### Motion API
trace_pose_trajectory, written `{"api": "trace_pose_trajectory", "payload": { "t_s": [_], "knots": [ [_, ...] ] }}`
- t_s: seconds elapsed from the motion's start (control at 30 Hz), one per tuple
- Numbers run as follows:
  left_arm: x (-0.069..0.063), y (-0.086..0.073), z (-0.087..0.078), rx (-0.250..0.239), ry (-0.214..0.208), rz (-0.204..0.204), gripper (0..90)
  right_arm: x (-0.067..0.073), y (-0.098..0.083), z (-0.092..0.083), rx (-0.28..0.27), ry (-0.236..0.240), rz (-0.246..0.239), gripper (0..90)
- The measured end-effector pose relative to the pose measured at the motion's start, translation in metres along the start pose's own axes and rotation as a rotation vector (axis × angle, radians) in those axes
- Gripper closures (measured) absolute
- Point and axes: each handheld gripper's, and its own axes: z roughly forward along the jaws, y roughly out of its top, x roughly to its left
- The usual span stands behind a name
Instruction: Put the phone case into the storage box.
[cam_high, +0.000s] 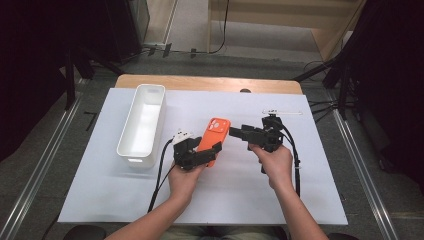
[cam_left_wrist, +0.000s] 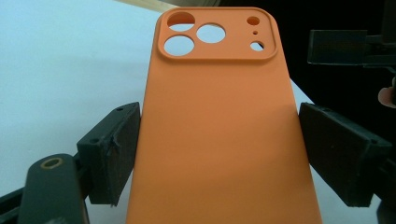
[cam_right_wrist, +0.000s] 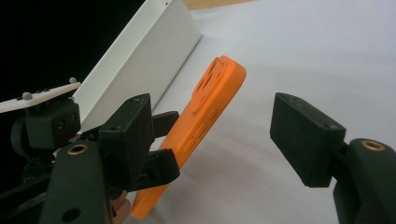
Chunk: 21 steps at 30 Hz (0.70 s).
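The left claw (cam_high: 209, 152) is pinching an orange phone case (cam_high: 214, 138) across its long sides, one black pad against each edge, as the left gripper view confirms. The case is held clear of the bench (cam_high: 100, 165), back face up, with its camera cut-outs at the end farthest from the person. The right claw (cam_high: 237, 132) stands spread, nothing between its pads; in the high view its tip sits just beside the camera end of the case (whether it touches cannot be told). The right gripper view shows the case tilted, side buttons facing the camera, lying between that claw's two spread jaws but farther off, apart from both pads. A white rectangular bin (cam_high: 142, 122) stands on the bench to the left of the case, near it. White sheeting covers the bench top.
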Motion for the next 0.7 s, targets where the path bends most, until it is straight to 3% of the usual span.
{"api": "trace_pose_trajectory", "payload": {
  "t_s": [0.27, 0.47, 0.7],
  "knots": [
    [0.000, 0.000, 0.000, -0.005, 0.005, 0.007, 15.6, 0.002, 0.006, 0.009, 0.025, -0.010, 0.011, 30.2],
    [-0.001, -0.001, 0.001, 0.001, 0.000, -0.003, 15.6, 0.003, 0.010, 0.013, 0.019, 0.000, 0.038, 30.2],
    [-0.003, -0.001, 0.000, -0.002, 0.000, 0.001, 15.6, 0.003, 0.012, 0.020, 0.019, -0.020, 0.056, 30.2]
  ]
}}
